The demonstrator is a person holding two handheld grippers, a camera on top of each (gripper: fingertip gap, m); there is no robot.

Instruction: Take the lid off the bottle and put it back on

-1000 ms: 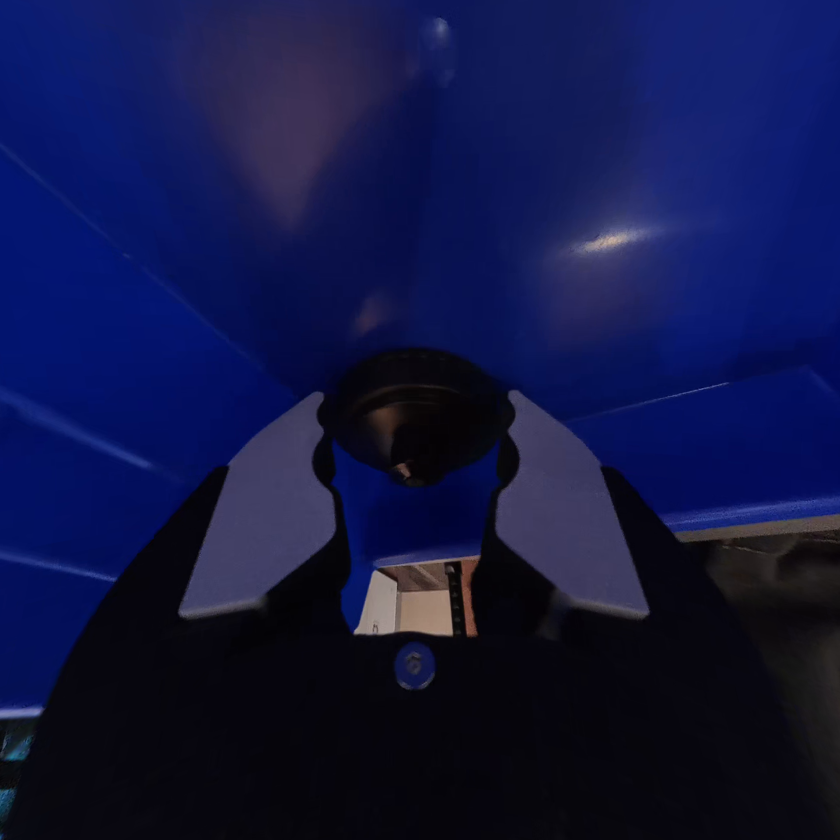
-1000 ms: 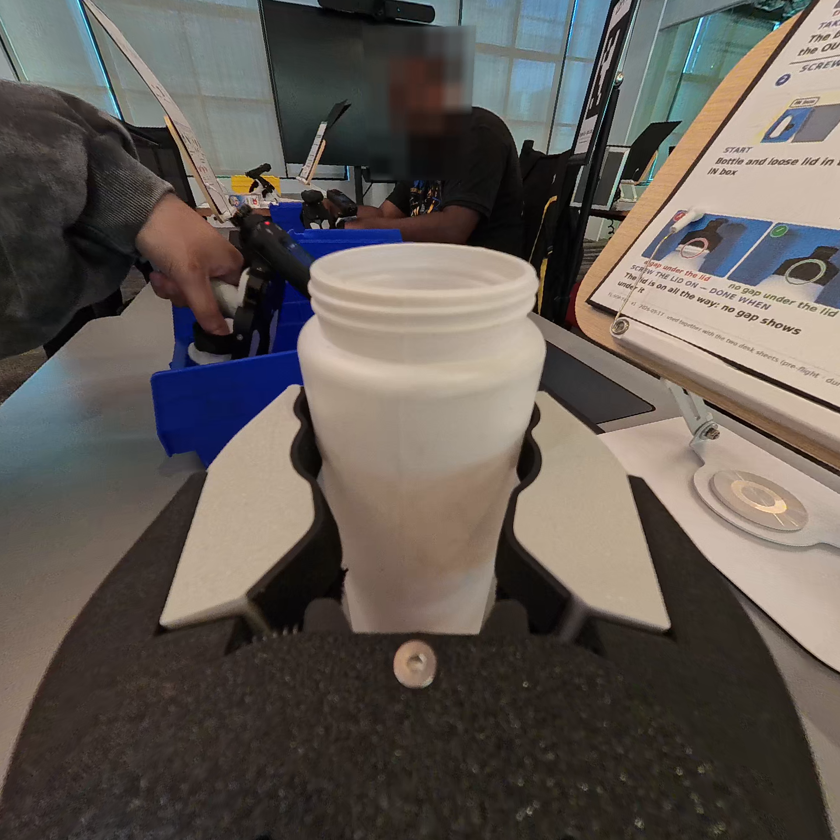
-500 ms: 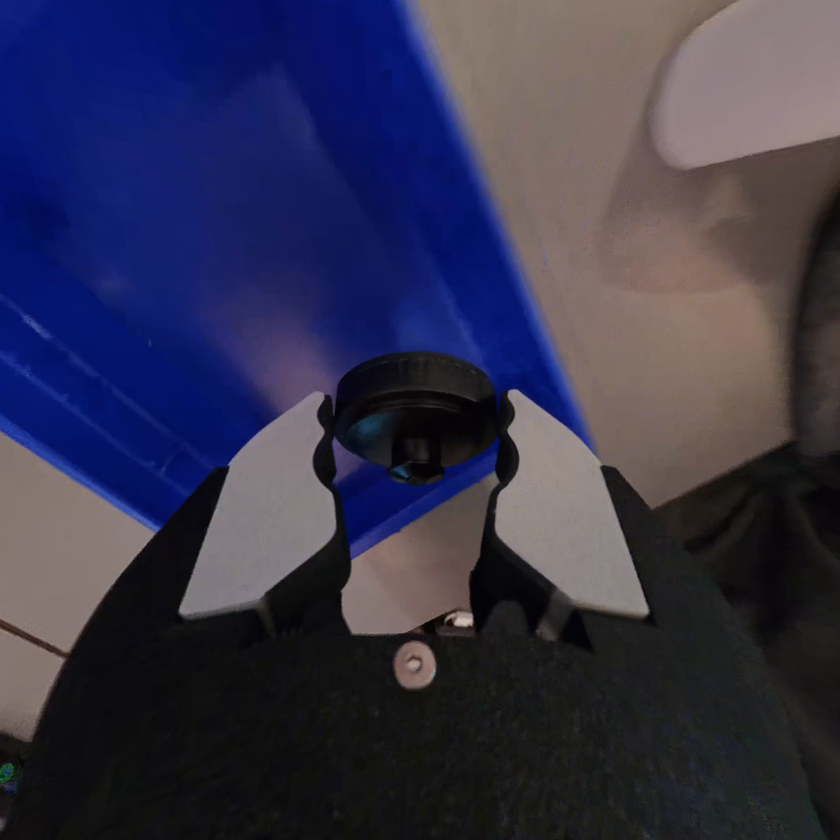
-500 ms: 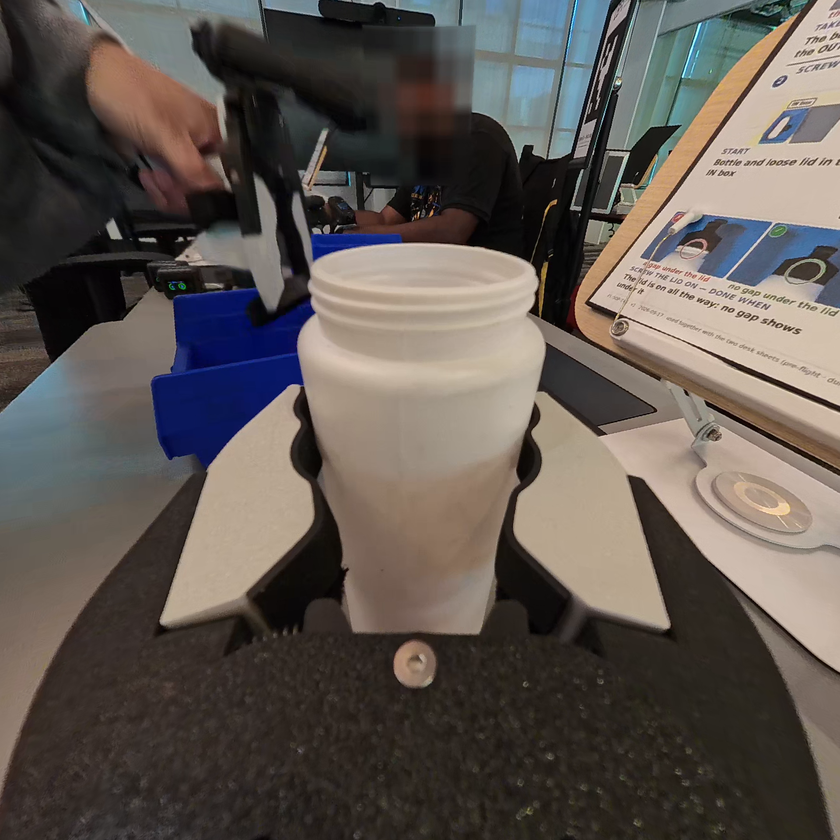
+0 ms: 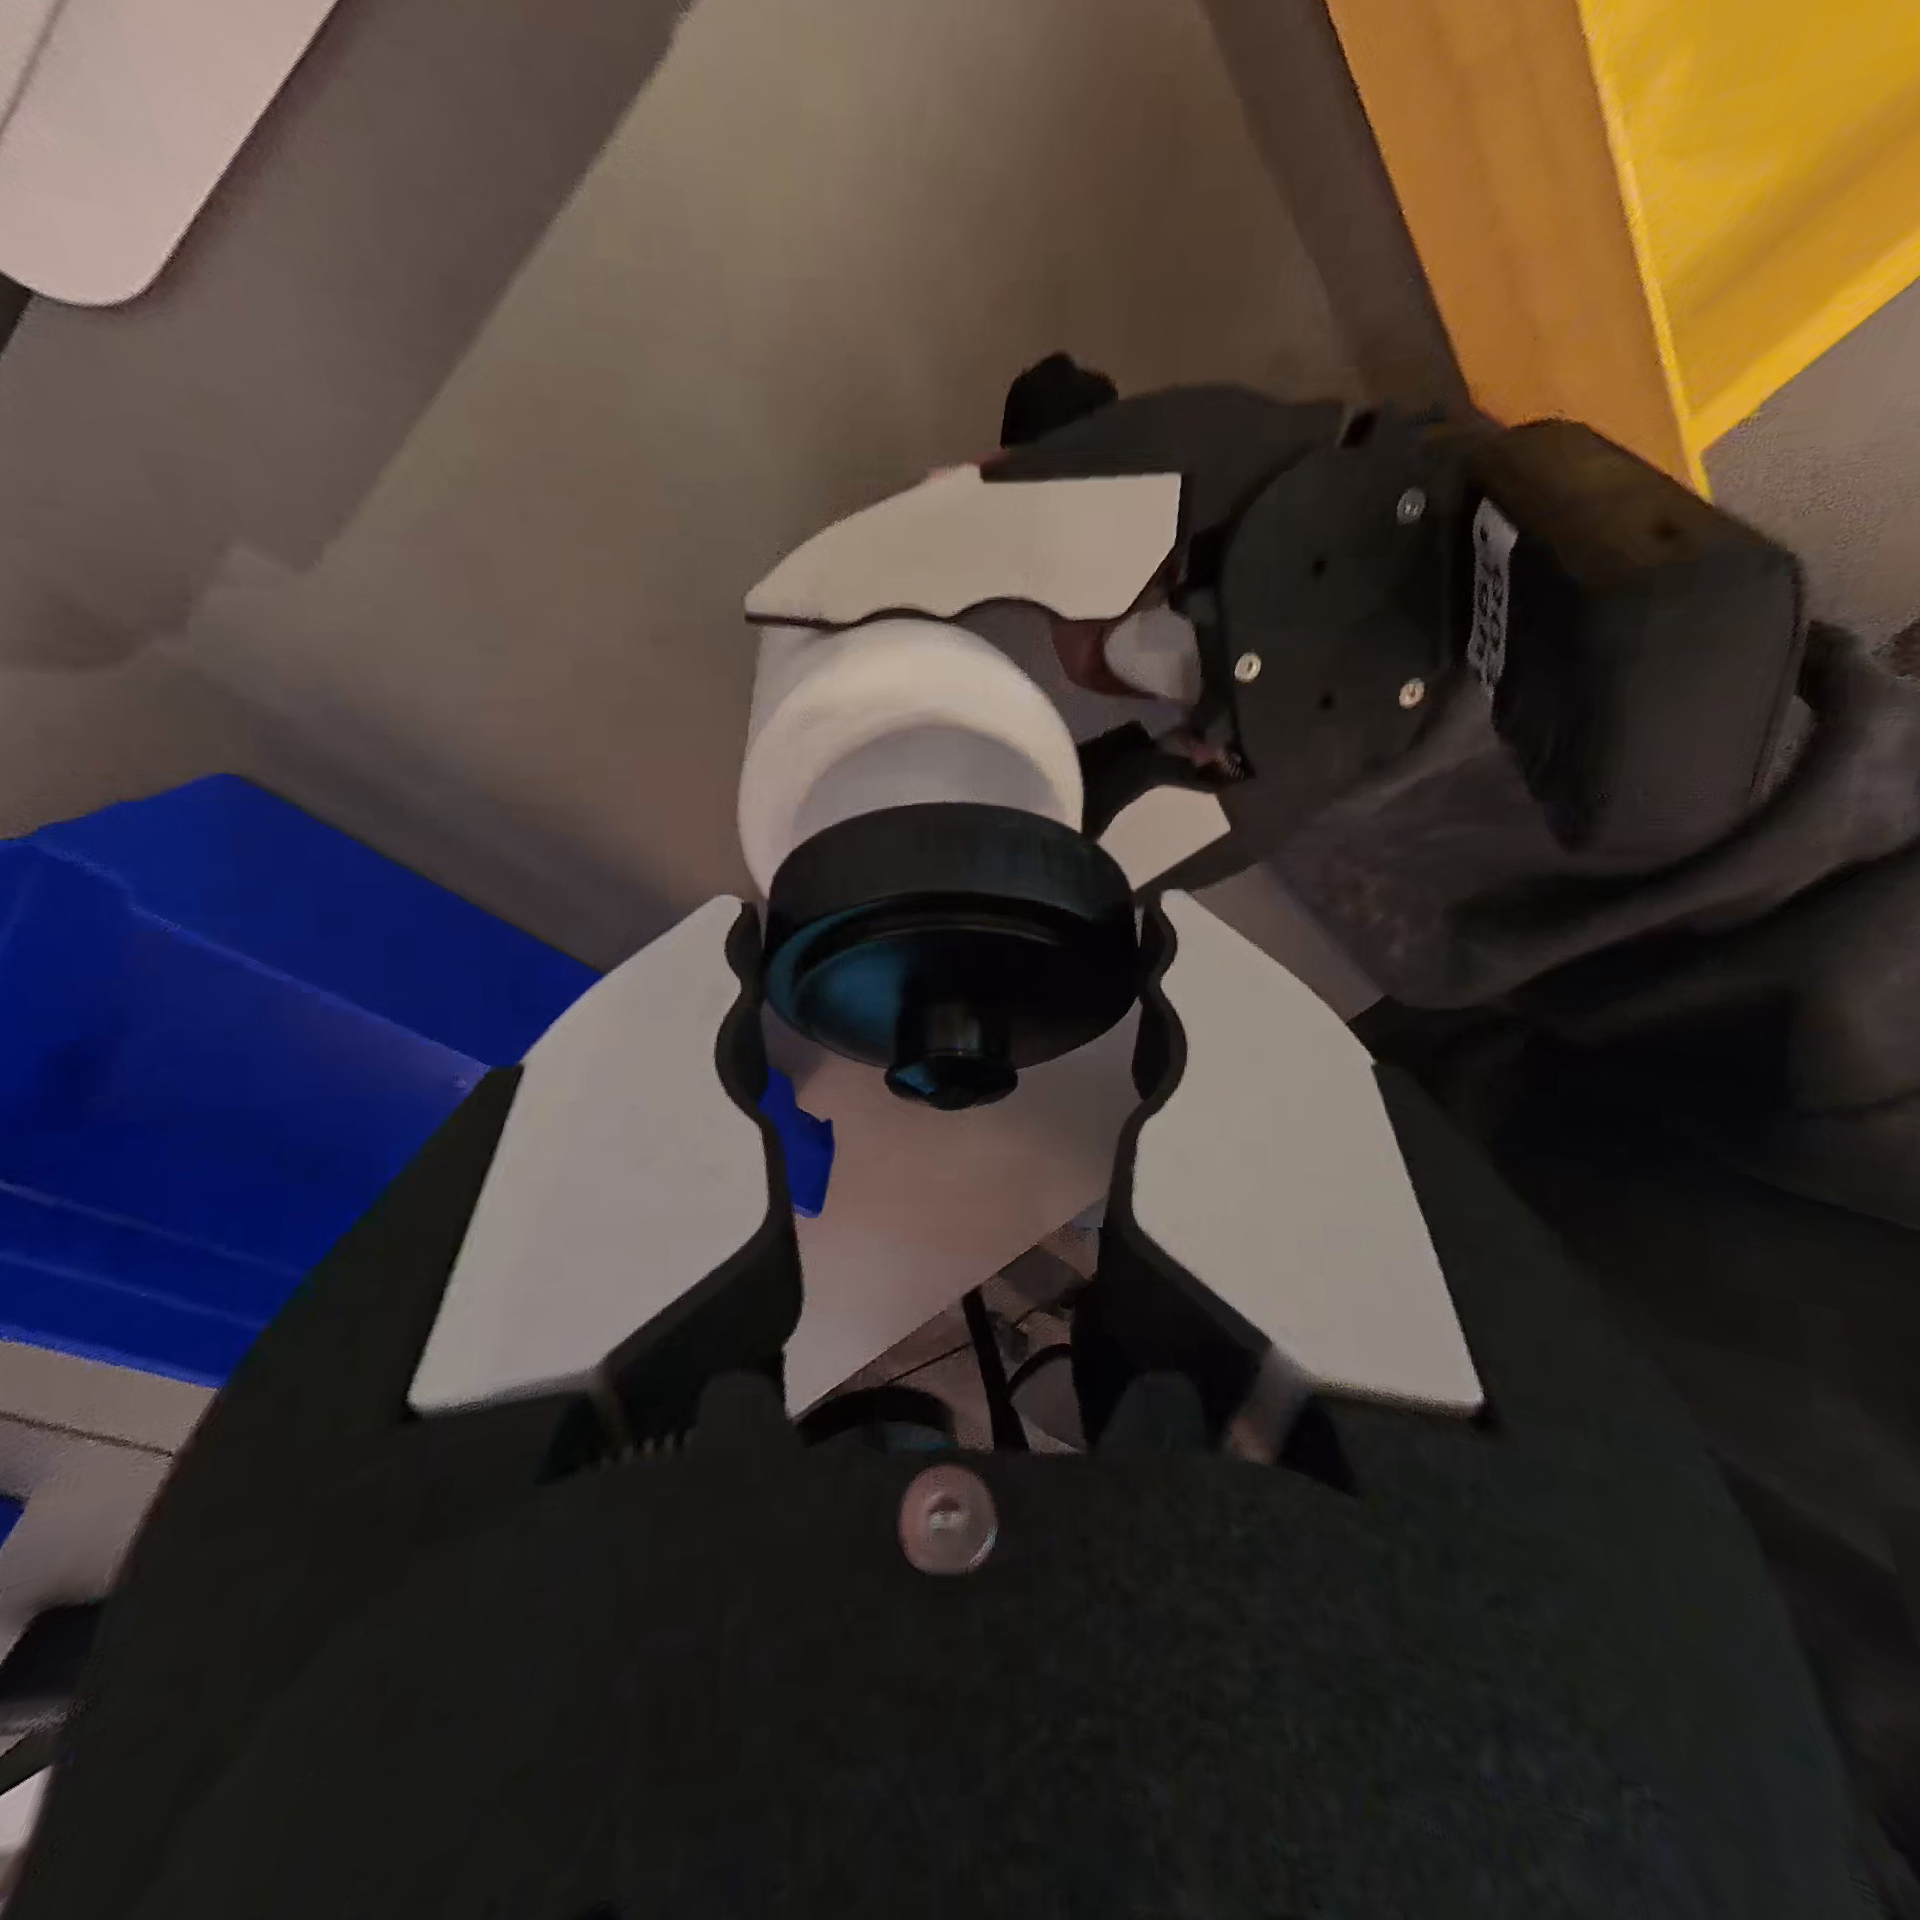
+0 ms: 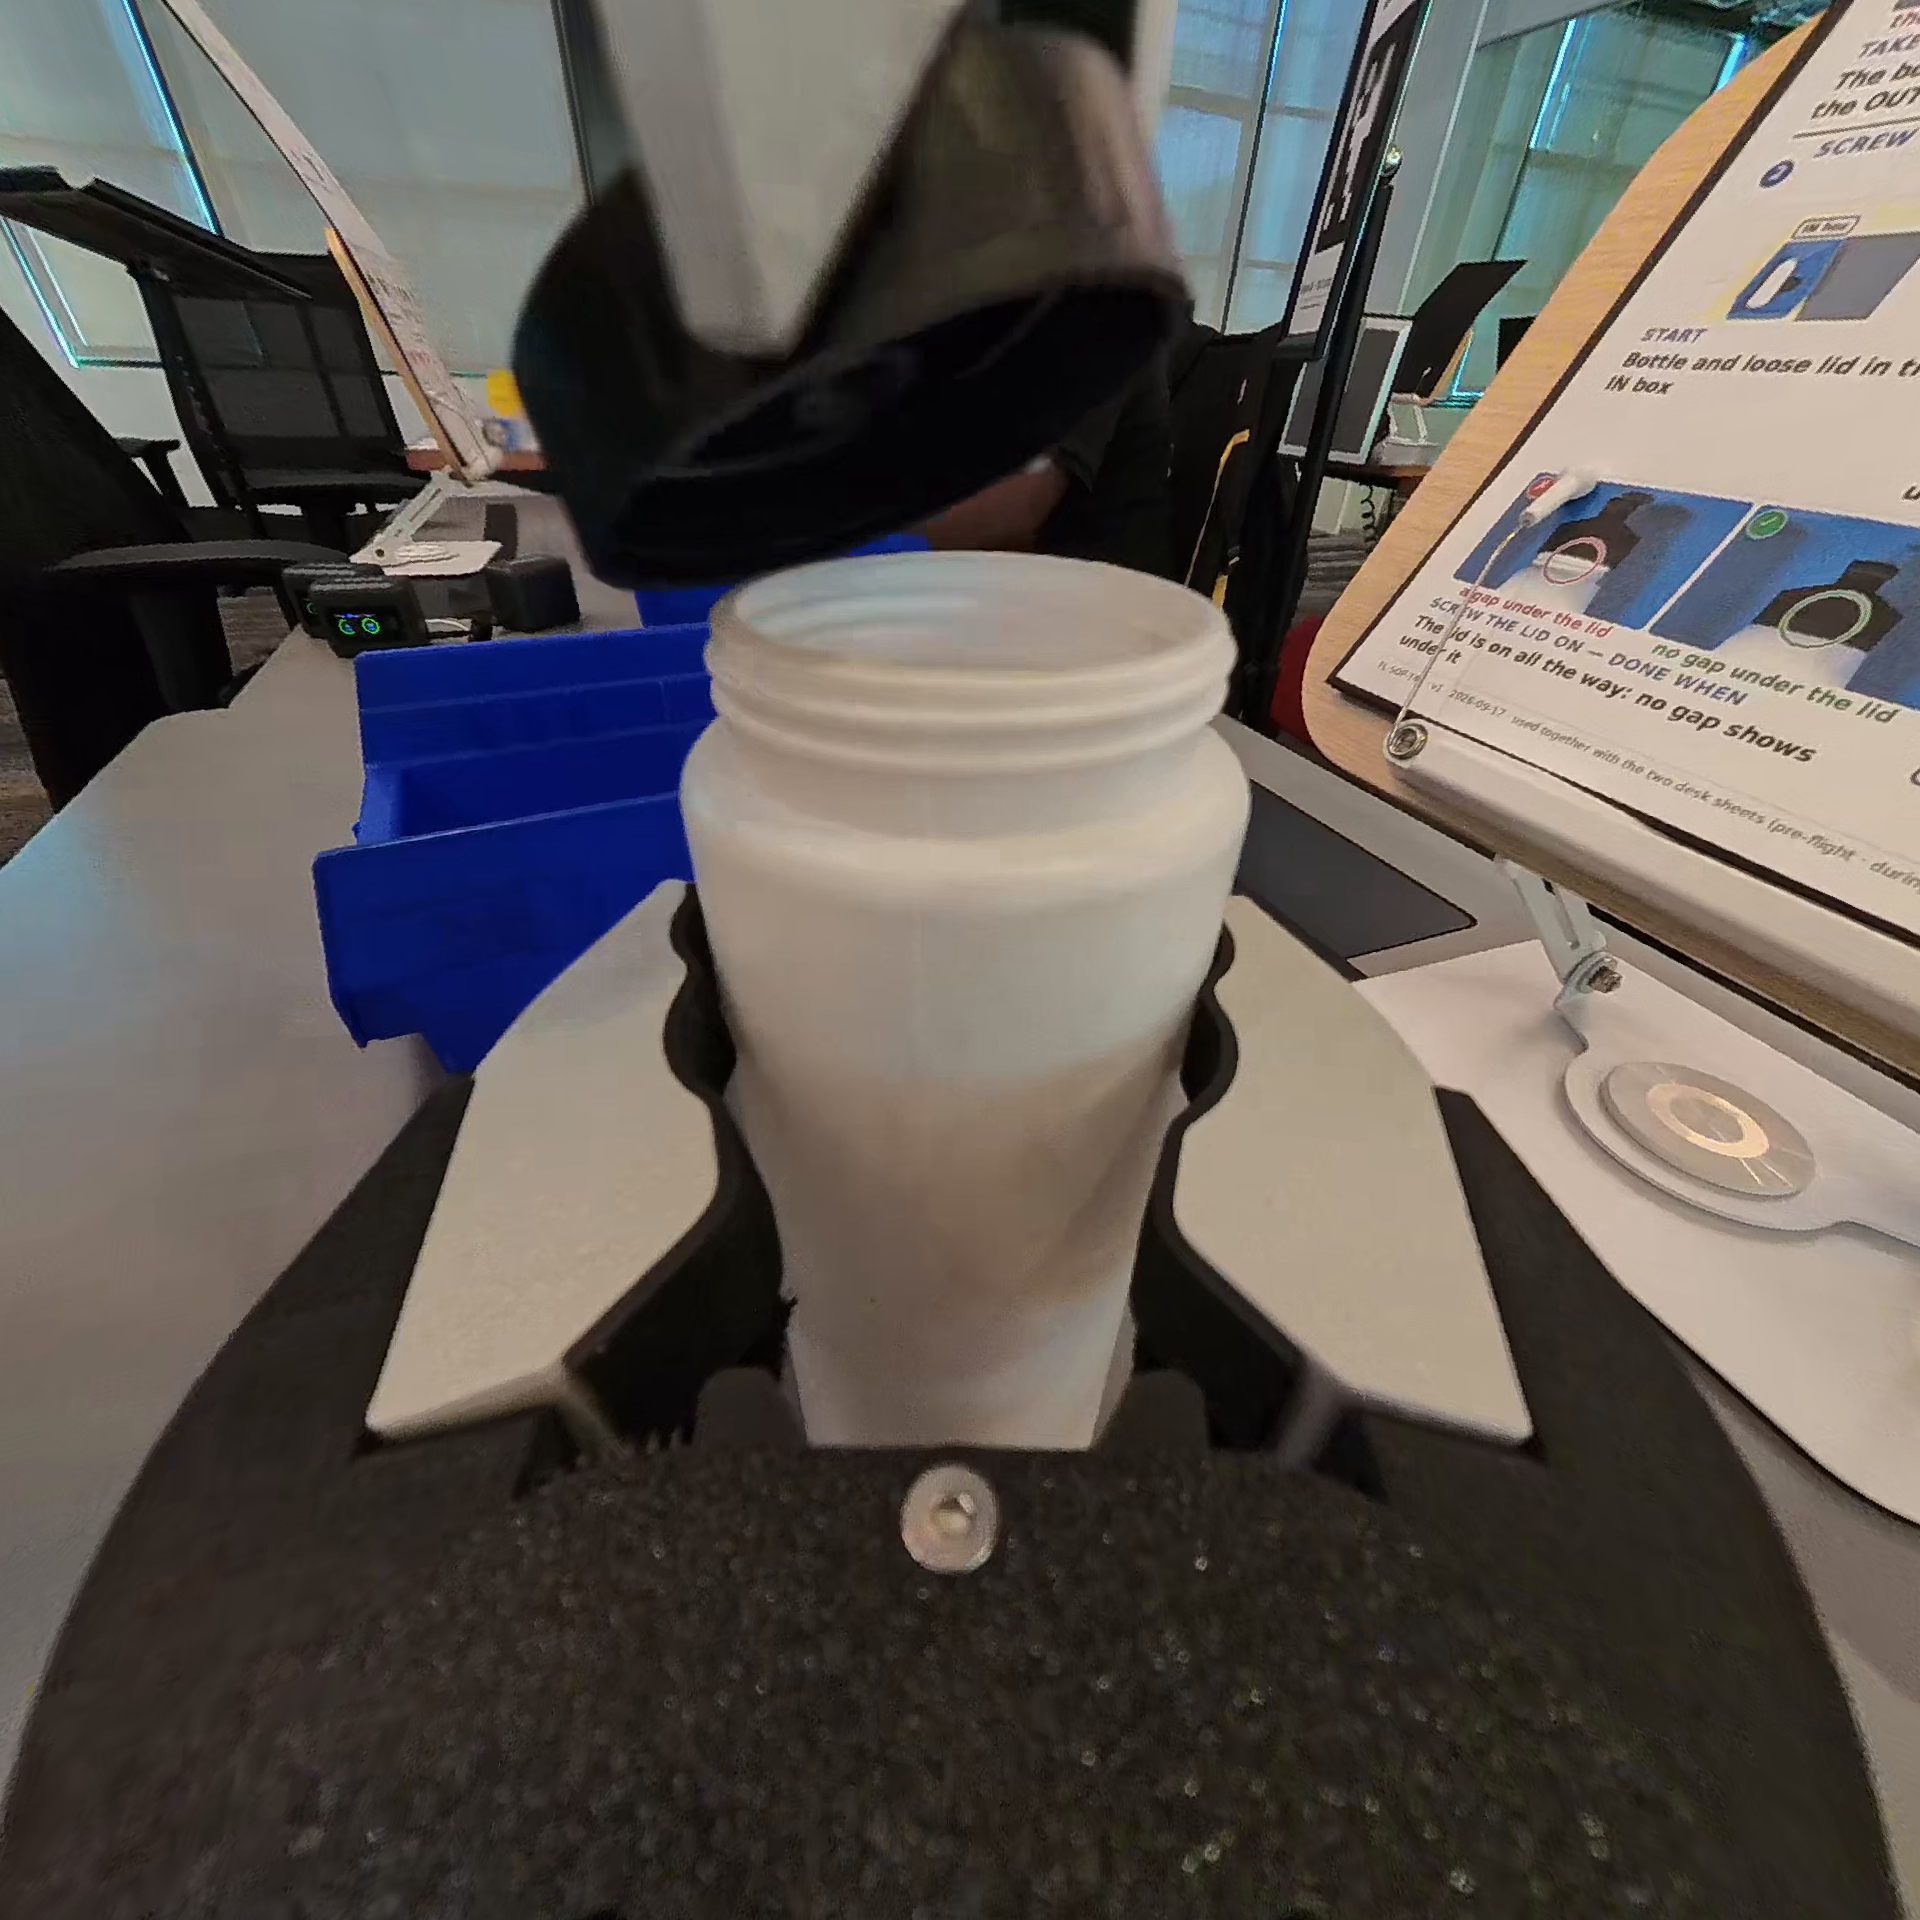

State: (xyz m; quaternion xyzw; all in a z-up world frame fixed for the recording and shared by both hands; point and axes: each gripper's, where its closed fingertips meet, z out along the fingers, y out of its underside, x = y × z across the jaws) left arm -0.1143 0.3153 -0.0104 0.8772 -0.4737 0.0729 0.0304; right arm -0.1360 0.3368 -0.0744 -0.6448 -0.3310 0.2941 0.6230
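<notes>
The black lid (image 5: 951, 940) sits clamped between the two grey fingers of the left gripper (image 5: 948, 971), its top knob facing the left wrist camera; in the right wrist view the same lid (image 6: 831, 436) hangs tilted just above the bottle's open mouth, its hollow underside turned down toward the rim and not yet seated on the threads. The white bottle (image 6: 961, 935) stands upright with its threaded neck bare, gripped around its lower body by the right gripper (image 6: 951, 1049), whose fingers press against both of its sides — seen from the left wrist view, the bottle (image 5: 904, 717) lies directly beyond the lid with the right gripper (image 5: 997, 675) closed around it from the right. Behind and to the left of the bottle a blue bin (image 6: 499, 821) rests on the grey table (image 6: 156, 987). To the right, a slanted instruction board (image 6: 1662, 499) on a wooden backing leans over a white sheet (image 6: 1714, 1330) that carries a round metal disc (image 6: 1704, 1138). Farther back stand dark office chairs and tall windows — blurred and out of focus
</notes>
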